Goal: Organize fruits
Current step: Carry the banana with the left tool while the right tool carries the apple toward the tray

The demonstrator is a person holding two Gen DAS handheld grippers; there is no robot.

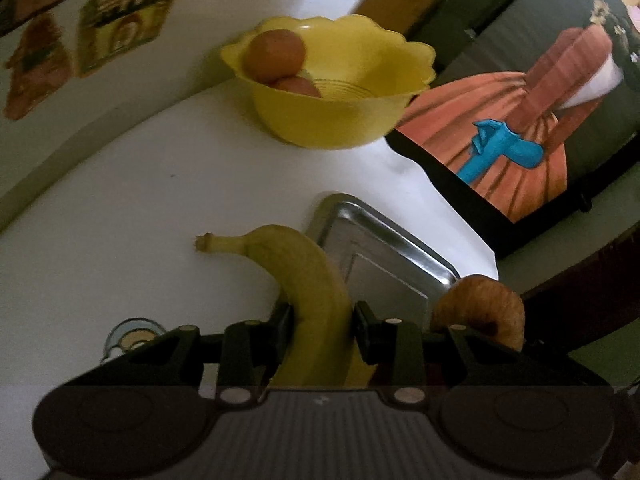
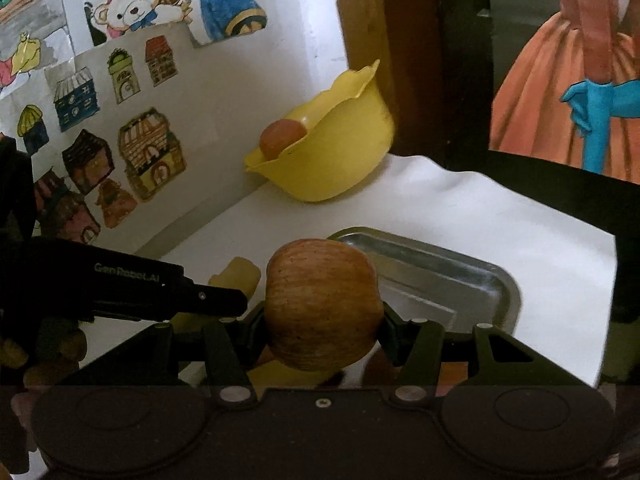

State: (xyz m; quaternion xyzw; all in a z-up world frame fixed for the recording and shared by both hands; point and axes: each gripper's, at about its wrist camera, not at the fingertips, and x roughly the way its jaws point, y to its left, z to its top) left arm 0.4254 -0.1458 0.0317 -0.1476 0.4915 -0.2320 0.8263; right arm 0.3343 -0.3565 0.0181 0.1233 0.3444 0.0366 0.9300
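The left gripper [image 1: 322, 320] clamps a banana [image 1: 308, 280], its stem pointing to ten o'clock. The right gripper [image 2: 324, 320] grips an apple [image 2: 322, 304], the steel tray [image 2: 472, 276] at two o'clock, the yellow bowl [image 2: 340, 152] at twelve.

The tray [image 1: 384, 248] at 3 o'clock of the banana [image 1: 308, 280] is shiny, smooth metal. The scalloped bowl [image 1: 332, 120] at 12 o'clock looks like glossy yellow plastic, and the banana's skin is smooth and matt.

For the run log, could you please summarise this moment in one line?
left tongs: banana | right tongs: apple | bowl: two fruits | tray: empty
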